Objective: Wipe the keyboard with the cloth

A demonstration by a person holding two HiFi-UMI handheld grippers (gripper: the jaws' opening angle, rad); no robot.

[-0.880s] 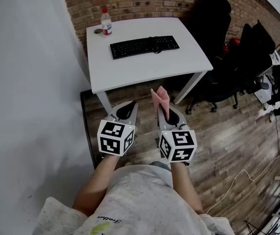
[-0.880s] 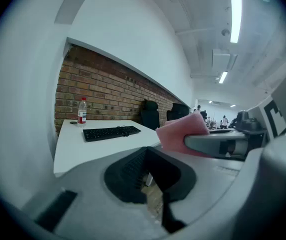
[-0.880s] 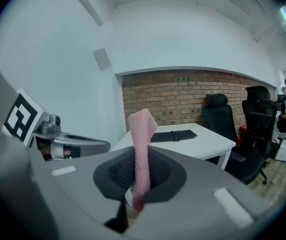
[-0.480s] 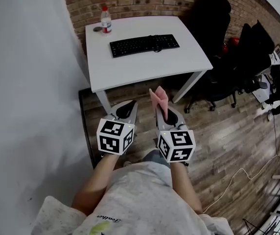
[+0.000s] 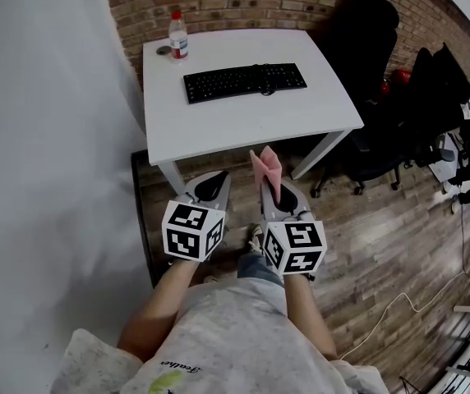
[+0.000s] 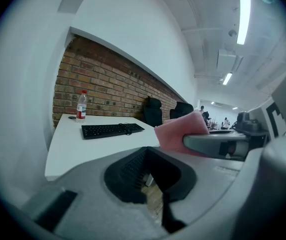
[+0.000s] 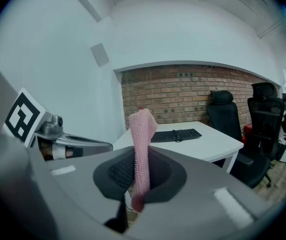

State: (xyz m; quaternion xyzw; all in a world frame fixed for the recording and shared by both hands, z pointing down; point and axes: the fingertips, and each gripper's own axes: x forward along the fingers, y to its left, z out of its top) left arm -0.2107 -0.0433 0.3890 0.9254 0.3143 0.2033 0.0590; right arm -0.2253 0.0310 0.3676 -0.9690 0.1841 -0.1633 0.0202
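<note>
The keyboard (image 5: 245, 81) lies toward the back of the table (image 5: 243, 130), so the reach should carry the cloth (image 5: 267, 169) over the table's near edge and lay its free end flat on the keys. That cloth stands upright, pinched in the jaws of the right gripper (image 5: 272, 190), well short of the keyboard. The jaws of the left gripper (image 5: 210, 186) are pressed together, empty.

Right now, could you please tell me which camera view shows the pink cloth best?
The right gripper view: the pink cloth stands upright, clamped between the right gripper's jaws, in mid-frame. The head view shows it small, above that gripper; the left gripper view shows only its upper part from the side.
</note>
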